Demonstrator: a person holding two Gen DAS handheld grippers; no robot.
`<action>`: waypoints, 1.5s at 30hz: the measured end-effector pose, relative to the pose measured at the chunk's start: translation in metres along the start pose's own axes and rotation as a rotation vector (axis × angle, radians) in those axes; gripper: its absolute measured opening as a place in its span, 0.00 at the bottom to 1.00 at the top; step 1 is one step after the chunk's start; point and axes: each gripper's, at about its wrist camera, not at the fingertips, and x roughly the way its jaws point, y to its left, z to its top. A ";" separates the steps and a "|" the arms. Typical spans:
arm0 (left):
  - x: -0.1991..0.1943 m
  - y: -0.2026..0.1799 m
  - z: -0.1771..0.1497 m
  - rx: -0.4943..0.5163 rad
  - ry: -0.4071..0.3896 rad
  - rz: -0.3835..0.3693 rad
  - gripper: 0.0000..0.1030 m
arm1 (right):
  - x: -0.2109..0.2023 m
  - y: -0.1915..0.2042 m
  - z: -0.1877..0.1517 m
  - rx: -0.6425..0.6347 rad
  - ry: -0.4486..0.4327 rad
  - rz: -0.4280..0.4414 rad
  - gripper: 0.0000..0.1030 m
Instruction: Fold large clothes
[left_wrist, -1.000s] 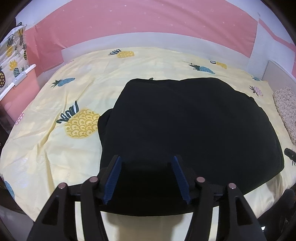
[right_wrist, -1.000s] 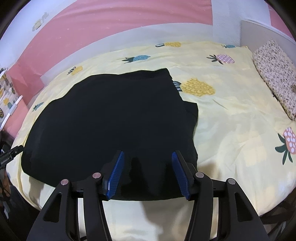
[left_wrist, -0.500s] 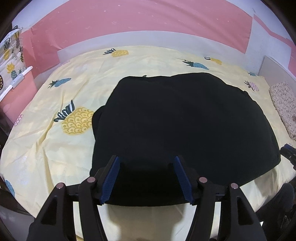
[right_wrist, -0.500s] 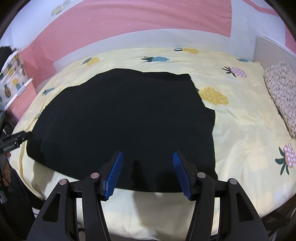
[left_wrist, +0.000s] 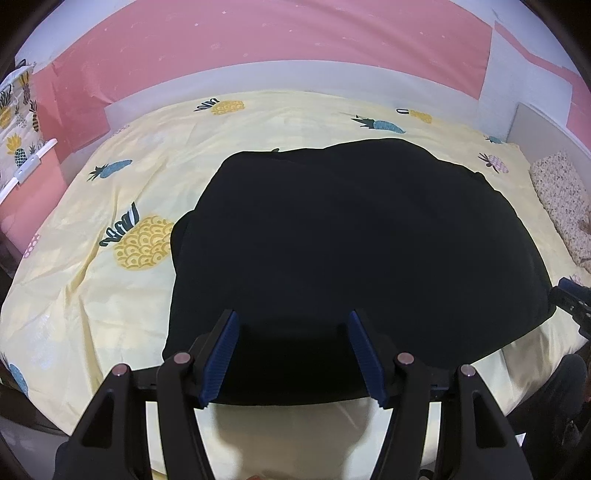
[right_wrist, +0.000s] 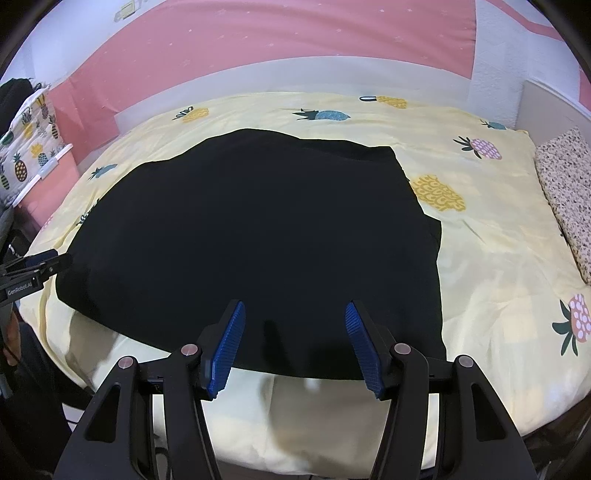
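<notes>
A black garment lies flat on a pineapple-print bed.
Matte, smooth and roughly rectangular, it spans the bed's near edge; left gripper and right gripper hover with ribbed blue fingers wide, empty.

Lying spread on the bed, filling its near middle: the garment, near hem reaching almost to the bed's front edge. Hovering over that hem toward the garment's left end, the left hand-held gripper, spread wide, cloth beneath and nothing between. Hovering likewise over the hem toward the right end, the right hand-held gripper, also spread wide. Poking in at the left edge of the right wrist view, the left gripper again, just beside the garment's left corner. Resting at the bed's far right, a pillow. Running behind the bed, the wall. Hanging at far left, a cloth organiser.
</notes>
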 end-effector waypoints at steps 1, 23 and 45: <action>0.000 0.000 0.000 -0.002 0.001 -0.002 0.62 | 0.000 0.000 0.000 0.000 0.000 0.001 0.56; 0.000 -0.007 -0.002 -0.003 0.011 0.021 0.62 | 0.002 0.003 -0.001 -0.007 0.003 -0.004 0.56; 0.003 -0.008 -0.005 -0.001 0.030 0.037 0.62 | 0.001 0.003 -0.003 -0.011 0.005 -0.001 0.56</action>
